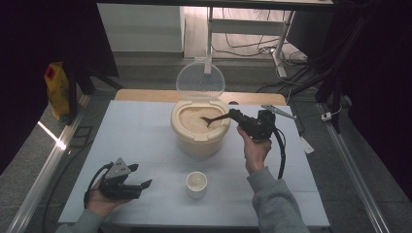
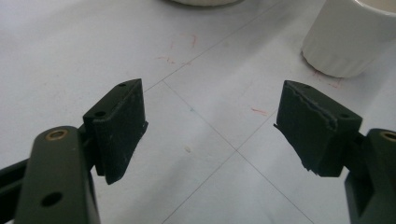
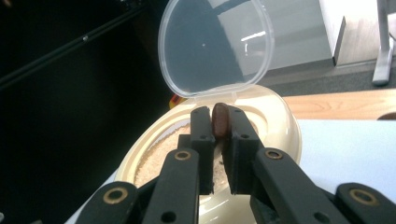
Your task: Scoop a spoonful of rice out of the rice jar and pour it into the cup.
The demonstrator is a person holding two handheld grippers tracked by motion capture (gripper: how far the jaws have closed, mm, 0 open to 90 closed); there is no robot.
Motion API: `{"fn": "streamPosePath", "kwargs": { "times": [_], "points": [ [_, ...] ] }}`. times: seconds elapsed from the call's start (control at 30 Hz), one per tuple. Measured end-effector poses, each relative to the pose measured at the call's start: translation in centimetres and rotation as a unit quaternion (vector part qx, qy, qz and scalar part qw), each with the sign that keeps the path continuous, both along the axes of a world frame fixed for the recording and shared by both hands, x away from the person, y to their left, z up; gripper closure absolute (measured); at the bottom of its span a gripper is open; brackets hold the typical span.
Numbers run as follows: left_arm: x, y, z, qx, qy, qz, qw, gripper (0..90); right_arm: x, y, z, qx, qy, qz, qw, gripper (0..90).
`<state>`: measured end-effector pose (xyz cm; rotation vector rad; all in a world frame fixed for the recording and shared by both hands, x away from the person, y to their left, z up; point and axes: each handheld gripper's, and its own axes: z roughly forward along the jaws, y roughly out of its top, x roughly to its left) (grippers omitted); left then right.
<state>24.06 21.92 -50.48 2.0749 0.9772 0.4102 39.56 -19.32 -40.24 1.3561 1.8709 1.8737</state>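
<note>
Cream rice bin (image 1: 200, 132) — centre of the high view, on the white table (image 1: 145, 131), its clear hinged lid (image 1: 200, 80) standing upright at the back. The bin is filled with pale rice (image 1: 192, 119). A dark brown spoon (image 1: 216, 118) reaches from the right into the bin, bowl end lying on the rice near its middle.

The right tool (image 1: 238, 116) sits just right of the bin at mid-frame, its jaws closed on the spoon handle. In the right gripper view the right tool (image 3: 217, 140) shows both black jaws pressed narrow against the brown handle (image 3: 219, 120), with the bin rim and raised lid (image 3: 215, 46) beyond. The right hand (image 1: 255, 148) grips it from below, grey sleeve (image 1: 274, 199) entering at lower right.

A small white ribbed cup (image 1: 197, 184) stands at lower centre, in front of the bin and apart from it; contents pale, not clearly identifiable.

The left tool (image 1: 141, 187) is at lower left, held in the left hand (image 1: 104, 199), low over the table — jaws spread wide, nothing between them. In the left gripper view the left tool (image 2: 210, 128) confirms the wide gap over bare table, with the cup (image 2: 350, 39) at upper right.

A yellow packet (image 1: 57, 90) stands off the table at far left.
</note>
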Motion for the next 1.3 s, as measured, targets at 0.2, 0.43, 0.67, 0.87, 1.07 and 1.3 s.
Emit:
{"fn": "streamPosePath", "kwargs": {
  "times": [0.2, 0.43, 0.67, 0.87, 1.07, 1.3],
  "points": [
    [0.0, 0.1, 0.0, -0.002, -0.001, 0.002, 1.0000, 23.7, 0.1, -0.5, -0.2, 0.031, 0.026, -0.010, 0.9991, 83.1],
    [0.0, 0.0, 0.0, 0.000, -0.002, 0.000, 1.0000, 23.6, 0.1, -1.3, -0.2, 0.063, 0.050, -0.017, 0.9966, 83.0],
    [0.0, -0.1, 0.0, 0.002, -0.001, 0.000, 1.0000, 23.6, 0.3, -2.1, -0.7, 0.100, 0.075, -0.020, 0.9919, 83.0],
    [0.0, -0.1, 0.0, 0.005, -0.001, -0.001, 1.0000, 23.6, 0.5, -2.5, -0.7, 0.114, 0.082, -0.026, 0.9897, 83.0],
    [0.1, -0.2, -0.1, 0.007, -0.002, -0.001, 1.0000, 23.6, 0.5, -3.0, -0.7, 0.129, 0.087, -0.027, 0.9874, 83.0],
    [0.1, -0.3, -0.1, 0.010, -0.003, -0.001, 0.9999, 23.6, 0.6, -3.5, -0.6, 0.146, 0.093, -0.027, 0.9845, 83.0]
  ]
}}
